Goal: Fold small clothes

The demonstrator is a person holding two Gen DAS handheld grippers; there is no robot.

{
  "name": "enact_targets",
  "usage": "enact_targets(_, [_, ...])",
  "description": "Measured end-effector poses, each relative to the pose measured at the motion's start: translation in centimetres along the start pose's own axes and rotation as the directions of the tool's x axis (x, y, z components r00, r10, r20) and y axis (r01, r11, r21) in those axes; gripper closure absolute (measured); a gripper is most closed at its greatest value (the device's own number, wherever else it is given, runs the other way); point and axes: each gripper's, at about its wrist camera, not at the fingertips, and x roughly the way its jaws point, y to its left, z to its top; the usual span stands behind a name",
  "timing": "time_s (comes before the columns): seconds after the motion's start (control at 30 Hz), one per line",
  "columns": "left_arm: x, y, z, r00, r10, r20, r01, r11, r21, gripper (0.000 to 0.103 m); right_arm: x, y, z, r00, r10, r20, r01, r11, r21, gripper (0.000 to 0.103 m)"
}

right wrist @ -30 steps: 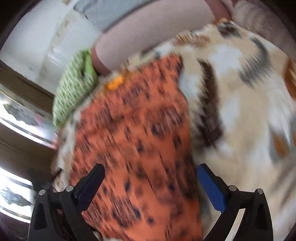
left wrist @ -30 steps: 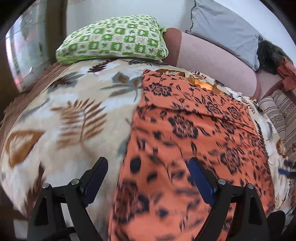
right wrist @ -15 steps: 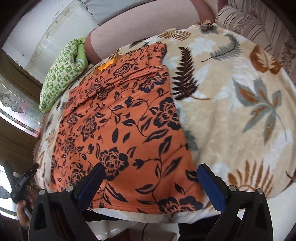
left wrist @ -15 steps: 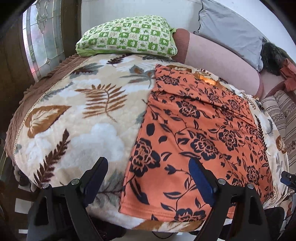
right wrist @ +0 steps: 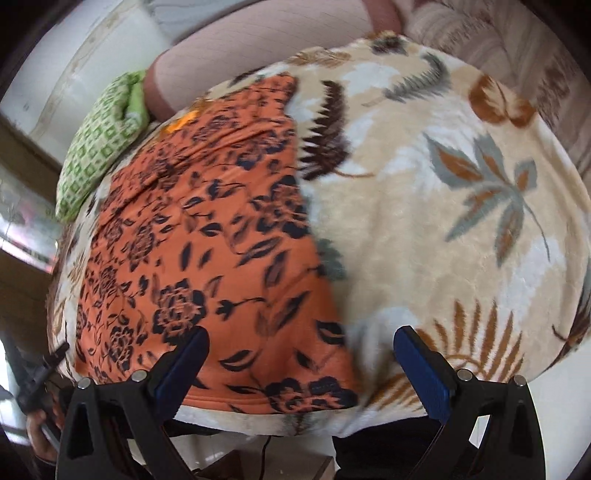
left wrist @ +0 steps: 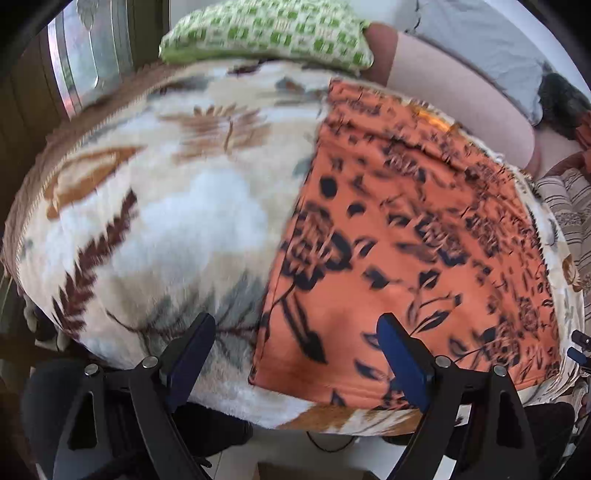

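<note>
An orange garment [left wrist: 406, 236] with a dark flower print lay spread flat on a leaf-patterned blanket [left wrist: 166, 221], its near hem along the blanket's front edge, probably laid out smooth so its corners could be reached for folding. The left gripper [left wrist: 295, 354] hung over the garment's near left corner with its fingers spread wide and empty; one pad sat over the blanket, the other over the orange cloth, so the corner lay between them but nothing pressed on it. The right gripper [right wrist: 299, 365] stood likewise released above the near right corner, gripping nothing, one pad over the cloth and one over the blanket. The pairing suggested each hand was lining up on its own corner for a lift of the hem toward the far end. A green checked pillow [left wrist: 266, 33] rested at the far side, beside a pinkish bolster [left wrist: 454, 96]. No brand, label or readable writing showed anywhere; motion blur softened the print.
</note>
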Motion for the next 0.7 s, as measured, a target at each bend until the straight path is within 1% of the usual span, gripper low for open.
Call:
enact_targets(0.07, [1.1, 0.0, -0.5, 0.999, 0.002, -0.035, -0.002, 1.000, 0.004, 0.014, 0.6, -0.9, 0.1, 1.000, 0.020, -0.015, -0.020, 0.999, 0.025, 0.002])
enact_targets(0.13, [2.2, 0.0, -1.0, 0.998, 0.009, -0.067, -0.008, 1.000, 0.013, 0.014, 1.8, -1.5, 0.1, 0.997, 0.040, -0.064, -0.037, 0.998, 0.042, 0.002])
enact_targets(0.17, [2.2, -0.2, -1.2, 0.998, 0.016, -0.060, -0.014, 1.000, 0.024, 0.014, 2.3, -1.6, 0.0, 0.995, 0.053, -0.085, -0.049, 0.997, 0.053, 0.002])
enact_targets(0.23, [2.1, -0.4, -1.4, 0.999, 0.018, -0.050, -0.016, 0.999, 0.041, 0.015, 3.0, -1.5, -0.4, 0.984, 0.130, -0.120, -0.122, 0.990, 0.068, 0.002])
enact_targets(0.27, [2.0, -0.4, -1.4, 0.999, 0.015, -0.048, -0.013, 0.999, 0.042, 0.017, 3.0, -1.3, -0.5, 0.983, 0.140, -0.121, -0.133, 0.989, 0.067, 0.002])
enact_targets(0.3, [1.9, -0.3, -1.4, 0.999, 0.018, -0.043, -0.016, 0.999, 0.040, 0.025, 3.0, -1.1, -0.8, 0.981, 0.148, -0.122, -0.141, 0.988, 0.061, 0.002])
enact_targets(0.33, [1.8, -0.3, -1.4, 0.999, 0.021, -0.039, -0.019, 0.999, 0.039, 0.030, 3.1, -0.9, -1.0, 0.981, 0.151, -0.123, -0.145, 0.988, 0.056, 0.004])
enact_targets(0.37, [1.8, -0.1, -1.4, 0.999, 0.017, -0.038, -0.016, 0.999, 0.033, 0.031, 3.1, -0.9, -1.1, 0.982, 0.141, -0.124, -0.135, 0.989, 0.056, 0.007])
enact_targets(0.4, [1.8, 0.0, -1.3, 0.999, 0.010, -0.039, -0.009, 1.000, 0.027, 0.031, 3.0, -1.0, -1.2, 0.983, 0.136, -0.120, -0.129, 0.990, 0.059, 0.012])
enact_targets(0.5, [1.8, 0.1, -1.3, 0.999, -0.003, -0.042, 0.005, 0.999, 0.031, 0.030, 1.8, -1.5, -1.2, 0.988, 0.131, -0.084, -0.124, 0.989, 0.081, 0.013])
enact_targets(0.57, [1.8, 0.1, -1.2, 0.999, -0.003, -0.035, 0.004, 0.999, 0.046, 0.028, 0.3, -1.1, -0.8, 0.993, 0.111, -0.040, -0.109, 0.993, 0.046, 0.013])
enact_targets(0.6, [1.9, -0.1, -1.3, 1.000, 0.004, -0.031, -0.002, 0.998, 0.056, 0.027, -0.1, -0.7, -0.5, 0.992, 0.121, -0.028, -0.121, 0.992, 0.025, 0.013])
enact_targets(0.7, [2.0, -0.5, -1.4, 1.000, 0.013, -0.027, -0.011, 0.998, 0.060, 0.027, 0.4, 0.3, 0.2, 0.988, 0.148, -0.036, -0.149, 0.989, -0.027, 0.013])
